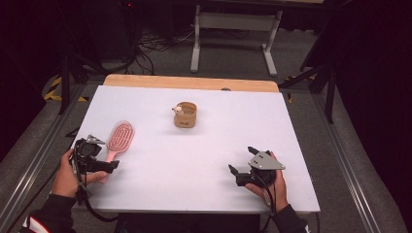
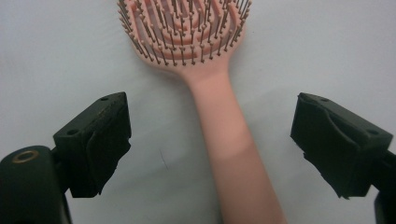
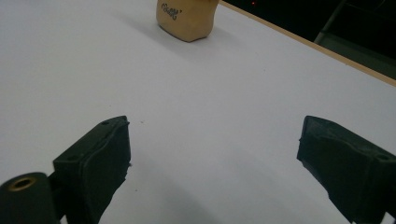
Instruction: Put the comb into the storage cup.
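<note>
Pink hairbrush point(image 1: 117, 139) flat on the white bench point(image 1: 194, 160), left of frame, bristles up.

Handle lying between the wide-open fingers of the left gripper point(image 2: 210, 140), neither pad touching it. Right gripper point(image 1: 243, 161) at lower right, fingers spread wide, gripping nothing. Tan cup point(image 1: 185, 115) near centre.

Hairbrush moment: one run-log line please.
left tongs: open, astride pink hairbrush handle, pads clear | hairbrush: flat on table, bristles up | right tongs: open, empty | tan cup: mid-table, untouched
</note>
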`<state>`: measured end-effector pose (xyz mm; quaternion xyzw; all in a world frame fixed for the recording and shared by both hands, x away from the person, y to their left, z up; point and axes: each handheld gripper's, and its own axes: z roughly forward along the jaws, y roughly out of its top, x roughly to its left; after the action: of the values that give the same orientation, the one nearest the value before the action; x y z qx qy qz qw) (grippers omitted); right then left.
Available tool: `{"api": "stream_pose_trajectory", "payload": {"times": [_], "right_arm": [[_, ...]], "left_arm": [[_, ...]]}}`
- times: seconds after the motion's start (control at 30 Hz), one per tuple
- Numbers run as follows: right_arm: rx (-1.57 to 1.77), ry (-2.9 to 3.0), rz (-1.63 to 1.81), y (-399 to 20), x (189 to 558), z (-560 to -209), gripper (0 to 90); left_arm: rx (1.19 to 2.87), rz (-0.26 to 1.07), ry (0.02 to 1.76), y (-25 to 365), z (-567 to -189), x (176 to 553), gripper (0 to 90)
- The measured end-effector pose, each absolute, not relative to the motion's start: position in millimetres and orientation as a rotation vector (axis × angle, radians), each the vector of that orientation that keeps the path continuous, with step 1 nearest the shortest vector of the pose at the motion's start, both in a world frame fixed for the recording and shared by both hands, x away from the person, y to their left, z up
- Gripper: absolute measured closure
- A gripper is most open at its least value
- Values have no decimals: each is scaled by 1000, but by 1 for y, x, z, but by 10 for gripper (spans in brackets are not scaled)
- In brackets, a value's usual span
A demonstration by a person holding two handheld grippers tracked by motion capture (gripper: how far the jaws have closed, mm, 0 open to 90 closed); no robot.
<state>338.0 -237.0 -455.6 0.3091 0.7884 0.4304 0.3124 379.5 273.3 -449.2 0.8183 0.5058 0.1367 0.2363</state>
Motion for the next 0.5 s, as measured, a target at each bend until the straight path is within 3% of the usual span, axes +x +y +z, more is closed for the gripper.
{"api": "stream_pose_trajectory", "payload": {"times": [0.5], "right_arm": [[811, 2090, 1133, -235, 339, -457, 102]], "left_arm": [[2208, 357, 1496, 272, -462, 399, 171]]}}
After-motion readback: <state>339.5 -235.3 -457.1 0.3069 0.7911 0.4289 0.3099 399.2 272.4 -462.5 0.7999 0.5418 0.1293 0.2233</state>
